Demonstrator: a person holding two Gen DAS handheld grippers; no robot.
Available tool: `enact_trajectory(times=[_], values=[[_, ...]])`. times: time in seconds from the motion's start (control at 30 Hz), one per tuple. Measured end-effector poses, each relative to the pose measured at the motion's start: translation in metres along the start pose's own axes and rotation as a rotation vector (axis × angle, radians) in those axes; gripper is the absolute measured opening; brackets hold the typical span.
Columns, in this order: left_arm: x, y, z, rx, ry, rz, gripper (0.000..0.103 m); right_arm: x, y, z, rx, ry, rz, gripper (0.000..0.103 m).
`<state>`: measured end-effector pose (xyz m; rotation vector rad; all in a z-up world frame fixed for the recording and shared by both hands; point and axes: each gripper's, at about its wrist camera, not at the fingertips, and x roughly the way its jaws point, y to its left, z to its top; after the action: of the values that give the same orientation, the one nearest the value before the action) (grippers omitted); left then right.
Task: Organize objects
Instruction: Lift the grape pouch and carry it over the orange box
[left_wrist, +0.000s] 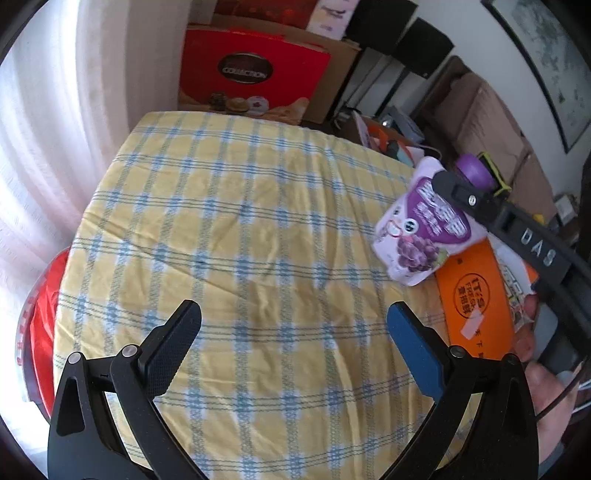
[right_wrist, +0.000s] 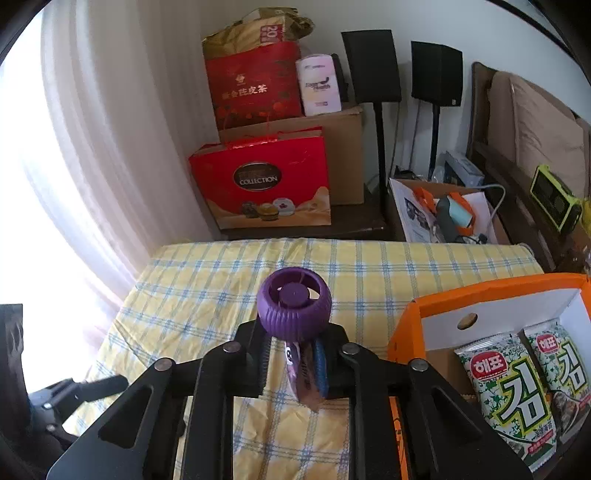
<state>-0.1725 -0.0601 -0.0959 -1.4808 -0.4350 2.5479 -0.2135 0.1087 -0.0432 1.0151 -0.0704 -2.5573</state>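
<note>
Grape pouch, a purple-capped squeeze pack, hangs off the checked tablecloth, pinched near its spout by the right gripper, whose jaws are clamped on it so it dangles label-out, probably for lowering into the orange box just beside it. Two seaweed snack packets already lie in that box, leaving room at its near end, while the left gripper hovers spread and empty over bare cloth, well clear of the path.

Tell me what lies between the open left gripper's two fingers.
Only bare yellow-and-blue checked tablecloth shows between the left gripper fingers, in the left wrist view; the purple-capped grape pouch sits apart, clamped in the right gripper.
</note>
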Motion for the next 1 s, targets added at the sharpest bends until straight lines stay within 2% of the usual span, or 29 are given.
enact_trajectory(times=[0.13,0.33,0.53,0.7,0.8,0.87,0.9,0.93,1.0], values=[[0.001,-0.016,-0.001,0.059,-0.004,-0.028,0.101,-0.016,-0.003,0.004,0.027,-0.034,0.037,0.012],[-0.002,-0.045,0.0,0.127,-0.046,-0.011,0.101,-0.038,0.006,0.009,0.005,-0.064,0.07,0.012],[-0.015,-0.066,0.002,0.138,-0.137,-0.048,0.101,-0.065,0.012,0.008,0.02,-0.084,0.121,0.012],[-0.035,-0.085,-0.01,0.224,-0.218,-0.101,0.101,-0.084,0.015,0.011,0.015,-0.104,0.132,0.012],[-0.043,-0.093,-0.013,0.25,-0.251,-0.104,0.1,-0.095,0.015,0.012,0.019,-0.116,0.144,0.012],[-0.045,-0.095,-0.01,0.242,-0.257,-0.104,0.091,-0.103,0.015,0.011,0.022,-0.128,0.152,0.012],[-0.045,-0.096,-0.008,0.235,-0.254,-0.118,0.077,-0.108,0.016,0.01,0.024,-0.131,0.158,0.012],[-0.045,-0.096,-0.007,0.234,-0.249,-0.125,0.068,-0.111,0.016,0.009,0.025,-0.131,0.161,0.012],[-0.046,-0.1,-0.004,0.243,-0.243,-0.133,0.061,-0.117,0.015,0.008,0.029,-0.131,0.171,0.012]])
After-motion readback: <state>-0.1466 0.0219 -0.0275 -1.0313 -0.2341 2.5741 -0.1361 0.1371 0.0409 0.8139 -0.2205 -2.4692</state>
